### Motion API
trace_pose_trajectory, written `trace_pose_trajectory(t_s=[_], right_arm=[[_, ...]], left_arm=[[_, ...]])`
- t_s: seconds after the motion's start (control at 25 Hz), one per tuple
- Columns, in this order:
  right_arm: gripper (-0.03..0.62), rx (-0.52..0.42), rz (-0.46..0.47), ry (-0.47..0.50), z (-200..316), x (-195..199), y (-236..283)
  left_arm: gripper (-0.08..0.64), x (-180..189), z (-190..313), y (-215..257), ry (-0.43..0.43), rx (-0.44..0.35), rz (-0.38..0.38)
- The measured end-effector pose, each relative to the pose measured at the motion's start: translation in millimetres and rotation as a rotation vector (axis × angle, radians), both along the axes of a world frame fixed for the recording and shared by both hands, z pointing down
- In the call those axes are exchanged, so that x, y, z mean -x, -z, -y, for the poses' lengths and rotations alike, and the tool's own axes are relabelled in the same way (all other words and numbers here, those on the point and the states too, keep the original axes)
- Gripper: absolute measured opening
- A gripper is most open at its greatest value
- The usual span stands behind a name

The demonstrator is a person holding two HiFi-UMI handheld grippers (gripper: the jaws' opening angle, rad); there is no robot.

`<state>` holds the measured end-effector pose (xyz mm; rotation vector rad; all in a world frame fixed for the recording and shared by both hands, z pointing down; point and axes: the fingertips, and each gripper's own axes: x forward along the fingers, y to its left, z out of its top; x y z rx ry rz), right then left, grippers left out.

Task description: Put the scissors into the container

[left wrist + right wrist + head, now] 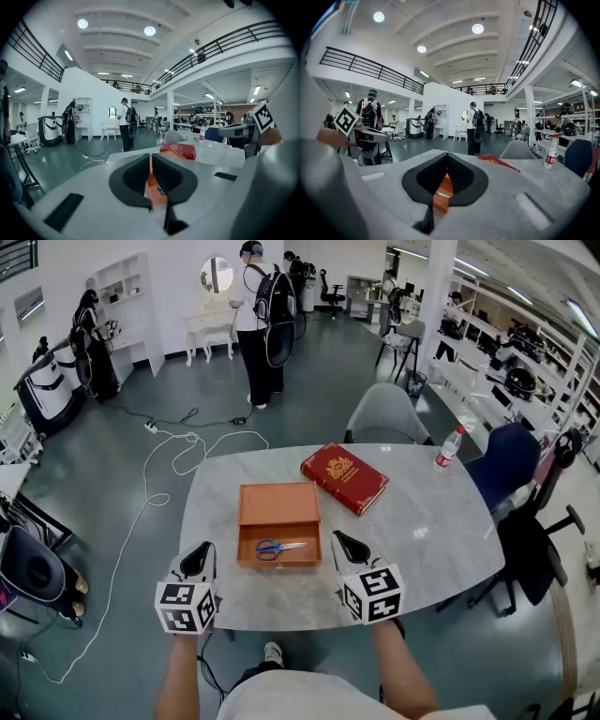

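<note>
Blue-handled scissors (pixel 278 547) lie inside the open orange container (pixel 277 504) on the marble table (pixel 427 526), near the container's front wall. My left gripper (pixel 201 557) hovers just left of the container, and my right gripper (pixel 346 546) just right of it. Both are shut with nothing between the jaws, and neither touches the container. In the left gripper view the left gripper (pixel 151 158) points at the container (pixel 153 191), which shows through the slit with a bit of blue handle (pixel 161 190). The right gripper (pixel 446 158) also frames an orange strip of the container (pixel 442 196).
A red book (pixel 344 477) lies behind and to the right of the container. A water bottle (pixel 448 448) stands at the far right edge. A grey chair (pixel 386 414) and a blue chair (pixel 506 465) border the table. Cables (pixel 159 484) run over the floor; a person (pixel 258 324) stands beyond.
</note>
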<state>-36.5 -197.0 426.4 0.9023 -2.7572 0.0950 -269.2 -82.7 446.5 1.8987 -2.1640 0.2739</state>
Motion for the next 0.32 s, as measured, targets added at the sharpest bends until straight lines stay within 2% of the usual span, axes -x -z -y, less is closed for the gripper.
trace_pose_trajectory(t_s=[0.32], right_arm=[[0.005, -0.001, 0.001, 0.000, 1.0, -4.2, 3.6]], left_arm=[[0.025, -4.4, -1.0, 0.6, 0.004, 0.010, -0.002]])
